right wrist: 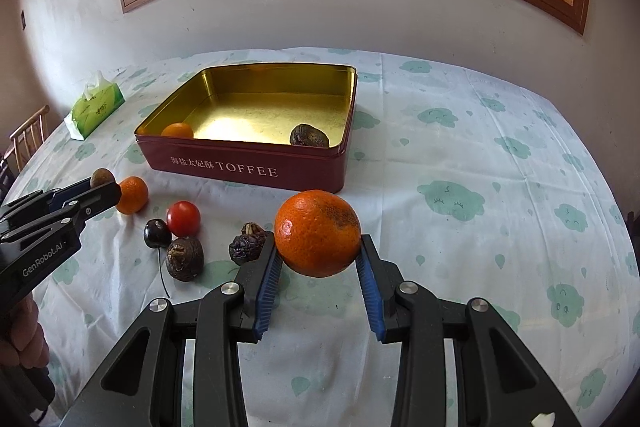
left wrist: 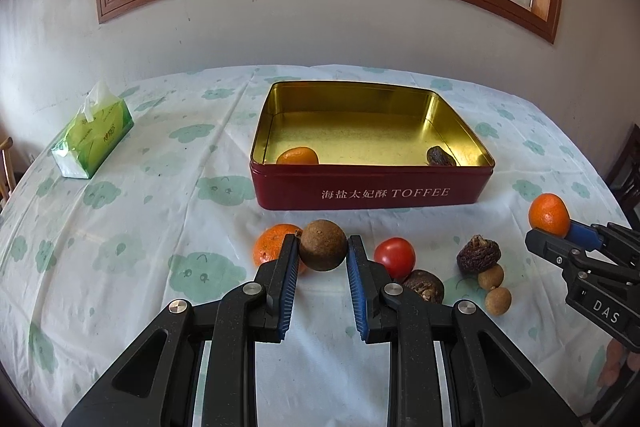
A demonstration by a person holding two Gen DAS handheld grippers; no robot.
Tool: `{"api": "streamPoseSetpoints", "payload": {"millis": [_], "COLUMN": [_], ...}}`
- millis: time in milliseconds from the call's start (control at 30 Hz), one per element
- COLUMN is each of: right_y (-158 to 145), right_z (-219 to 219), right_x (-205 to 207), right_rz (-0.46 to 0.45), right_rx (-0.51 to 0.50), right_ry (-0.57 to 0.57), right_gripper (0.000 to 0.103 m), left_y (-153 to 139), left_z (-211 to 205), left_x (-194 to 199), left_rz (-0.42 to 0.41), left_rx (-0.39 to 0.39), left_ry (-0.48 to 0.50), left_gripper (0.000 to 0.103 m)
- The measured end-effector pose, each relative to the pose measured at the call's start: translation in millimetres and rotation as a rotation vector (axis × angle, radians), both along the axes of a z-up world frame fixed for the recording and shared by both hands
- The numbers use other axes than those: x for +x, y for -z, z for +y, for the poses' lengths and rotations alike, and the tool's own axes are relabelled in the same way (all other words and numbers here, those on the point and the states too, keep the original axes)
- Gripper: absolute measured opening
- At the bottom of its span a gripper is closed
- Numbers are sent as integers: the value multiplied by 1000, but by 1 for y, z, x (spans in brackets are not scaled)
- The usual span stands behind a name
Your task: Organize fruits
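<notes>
My left gripper [left wrist: 323, 247] is shut on a round brown fruit [left wrist: 322, 245], held above the cloth in front of the red toffee tin [left wrist: 372, 193]. My right gripper [right wrist: 318, 247] is shut on a tangerine [right wrist: 318, 233], also lifted; it shows in the left wrist view [left wrist: 549, 215] at the right. The tin holds a small tangerine [left wrist: 298, 156] and a dark wrinkled fruit [left wrist: 441, 156]. On the cloth lie another tangerine [left wrist: 272, 245], a red tomato [left wrist: 395, 257], wrinkled dark fruits [left wrist: 479, 253] [left wrist: 425, 285], two small longans [left wrist: 498, 301] and a dark cherry [right wrist: 157, 233].
A green tissue pack [left wrist: 94, 141] lies at the far left of the table [left wrist: 120, 227]. The wall and a window are behind the table. A wooden chair [right wrist: 28, 137] stands at the left edge.
</notes>
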State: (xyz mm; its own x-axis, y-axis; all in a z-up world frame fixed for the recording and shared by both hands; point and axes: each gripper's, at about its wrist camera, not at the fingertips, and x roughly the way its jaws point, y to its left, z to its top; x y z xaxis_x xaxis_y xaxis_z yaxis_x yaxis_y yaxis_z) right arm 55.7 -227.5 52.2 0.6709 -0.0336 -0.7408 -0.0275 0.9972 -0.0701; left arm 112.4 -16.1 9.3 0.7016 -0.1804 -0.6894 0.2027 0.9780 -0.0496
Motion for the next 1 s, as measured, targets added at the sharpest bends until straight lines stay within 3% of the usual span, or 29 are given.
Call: {"api": "streamPoseSetpoints", "payload": {"millis": [567, 1000], "right_y": [-24, -15], "right_z": [13, 22], "right_x": [44, 87], "right_rz": [-21, 12], "right_rx": [11, 9], "right_ry": [-45, -71], "right_gripper": [35, 35], "left_y": [-20, -15], "left_z": [9, -2], "left_x": [40, 84], "left_rz": [-9, 17], "left_rx": [-24, -11], "left_ry": [-28, -10], "left_gripper": [25, 25]}}
